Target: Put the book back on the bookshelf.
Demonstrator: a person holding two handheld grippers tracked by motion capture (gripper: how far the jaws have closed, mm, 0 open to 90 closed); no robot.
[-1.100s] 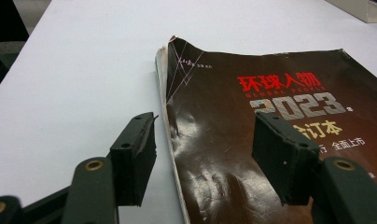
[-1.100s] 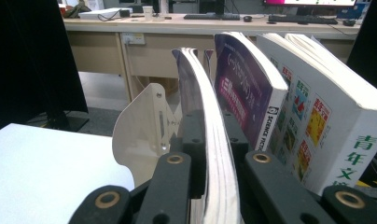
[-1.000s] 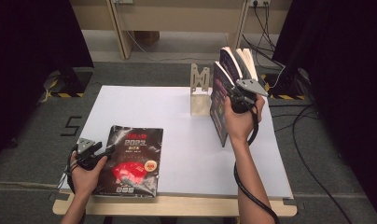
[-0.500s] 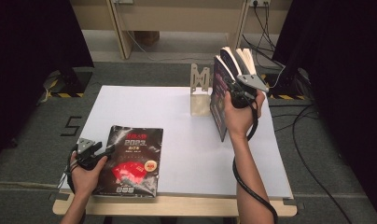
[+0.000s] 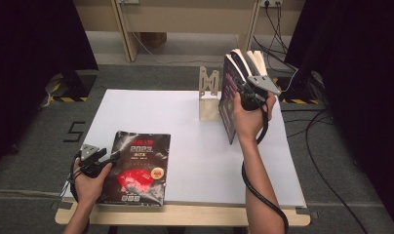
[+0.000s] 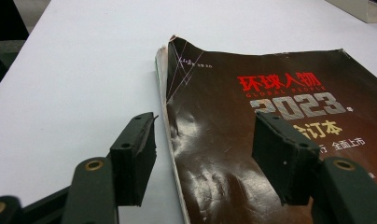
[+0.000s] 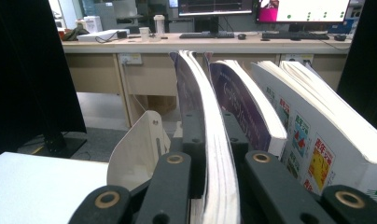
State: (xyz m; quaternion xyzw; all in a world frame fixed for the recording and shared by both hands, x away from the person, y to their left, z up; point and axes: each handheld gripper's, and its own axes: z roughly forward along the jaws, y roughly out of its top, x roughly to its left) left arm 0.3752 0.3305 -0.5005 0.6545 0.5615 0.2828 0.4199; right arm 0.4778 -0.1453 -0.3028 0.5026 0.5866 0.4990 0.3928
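High view: near the desk's point(image 5: 195, 141) front-left corner the left claw point(image 5: 105, 157) has kept its place, jaws spread astride the flat dark magazine's point(image 5: 139, 168) left edge. Beside the bookend point(image 5: 209, 95) at the back edge, the right claw point(image 5: 241, 92) has barely shifted, wrist raised, pinching the upright purple book point(image 5: 228, 105)
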